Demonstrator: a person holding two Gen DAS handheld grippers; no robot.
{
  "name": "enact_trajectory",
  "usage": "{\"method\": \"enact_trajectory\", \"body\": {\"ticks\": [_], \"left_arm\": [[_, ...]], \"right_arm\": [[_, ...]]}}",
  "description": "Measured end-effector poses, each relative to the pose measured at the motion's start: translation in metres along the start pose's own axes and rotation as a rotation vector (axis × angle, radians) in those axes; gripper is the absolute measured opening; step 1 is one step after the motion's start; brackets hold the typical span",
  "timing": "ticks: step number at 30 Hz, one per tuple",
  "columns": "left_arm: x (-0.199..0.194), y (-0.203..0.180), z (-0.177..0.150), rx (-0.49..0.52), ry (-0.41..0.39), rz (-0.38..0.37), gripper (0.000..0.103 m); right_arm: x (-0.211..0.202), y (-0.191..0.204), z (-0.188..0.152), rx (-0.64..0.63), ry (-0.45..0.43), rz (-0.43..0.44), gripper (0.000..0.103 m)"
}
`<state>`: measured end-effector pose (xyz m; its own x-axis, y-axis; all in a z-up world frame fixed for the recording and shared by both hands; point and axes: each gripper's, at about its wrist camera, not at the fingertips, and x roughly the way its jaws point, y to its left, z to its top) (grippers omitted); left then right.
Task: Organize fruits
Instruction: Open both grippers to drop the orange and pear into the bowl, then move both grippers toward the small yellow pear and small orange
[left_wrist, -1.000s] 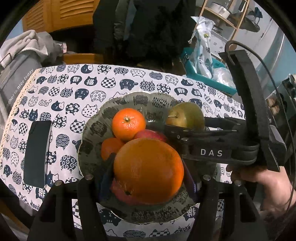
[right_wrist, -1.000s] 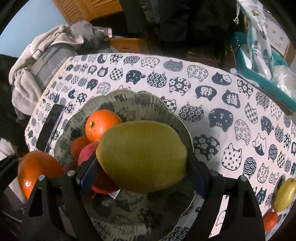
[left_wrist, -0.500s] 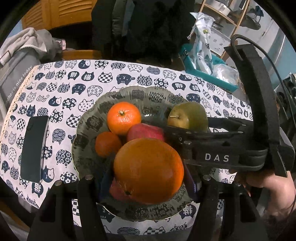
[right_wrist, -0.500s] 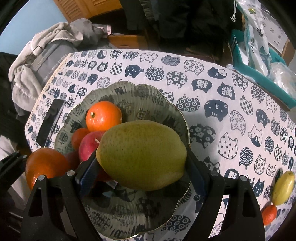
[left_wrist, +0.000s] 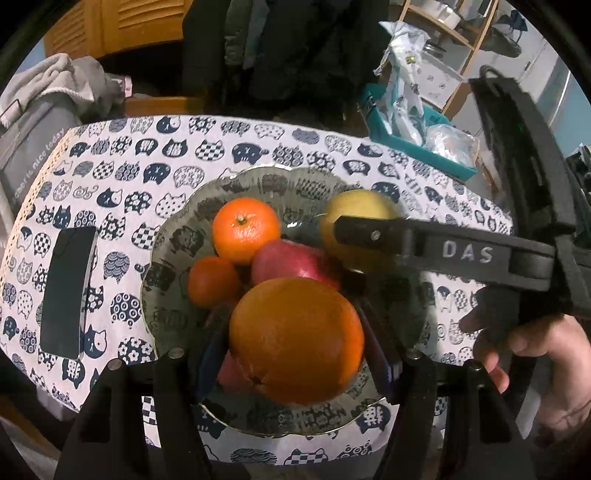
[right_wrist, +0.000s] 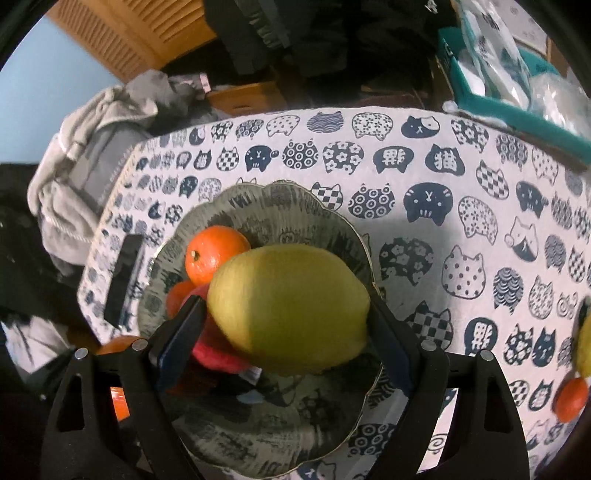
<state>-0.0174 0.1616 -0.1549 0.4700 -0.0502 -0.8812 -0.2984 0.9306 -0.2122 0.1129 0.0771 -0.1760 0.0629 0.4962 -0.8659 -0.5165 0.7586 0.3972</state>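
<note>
My left gripper (left_wrist: 295, 354) is shut on a large orange (left_wrist: 295, 339) and holds it over the near side of the grey patterned plate (left_wrist: 269, 184). On the plate lie a tangerine (left_wrist: 245, 229), a smaller tangerine (left_wrist: 212, 280) and a red apple (left_wrist: 291, 264). My right gripper (right_wrist: 288, 325) is shut on a yellow-green pear (right_wrist: 288, 306) and holds it over the plate (right_wrist: 280, 199). That gripper crosses the left wrist view (left_wrist: 443, 251) from the right, with the pear (left_wrist: 354, 218) at its tip.
A black phone (left_wrist: 66, 291) lies on the cat-print tablecloth left of the plate. A yellow fruit (right_wrist: 583, 343) and a small orange fruit (right_wrist: 570, 398) lie at the right edge. A teal box (left_wrist: 417, 147) with bags and a grey bag (left_wrist: 33, 140) stand behind the table.
Both grippers have drawn back and risen a little over the plate, each still gripping its fruit. The right gripper has swung further right; the red apple shows more.
</note>
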Motion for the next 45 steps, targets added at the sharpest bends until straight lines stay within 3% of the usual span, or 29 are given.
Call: {"method": "enact_trajectory", "body": {"ticks": [13, 21, 39, 45], "left_arm": [[-0.007, -0.011, -0.001, 0.038, -0.025, 0.000, 0.071], [-0.012, -0.020, 0.000, 0.047, -0.033, -0.003, 0.071], [-0.033, -0.069, 0.011, 0.103, -0.080, -0.024, 0.078], [-0.041, -0.099, 0.012, 0.169, -0.097, -0.025, 0.078]], "right_arm": [[-0.028, 0.020, 0.000, -0.093, -0.072, -0.054, 0.085], [-0.067, 0.025, -0.004, -0.149, -0.154, -0.138, 0.085], [-0.154, -0.006, -0.034, -0.170, -0.274, -0.288, 0.085], [-0.176, -0.020, -0.044, -0.166, -0.305, -0.297, 0.085]]}}
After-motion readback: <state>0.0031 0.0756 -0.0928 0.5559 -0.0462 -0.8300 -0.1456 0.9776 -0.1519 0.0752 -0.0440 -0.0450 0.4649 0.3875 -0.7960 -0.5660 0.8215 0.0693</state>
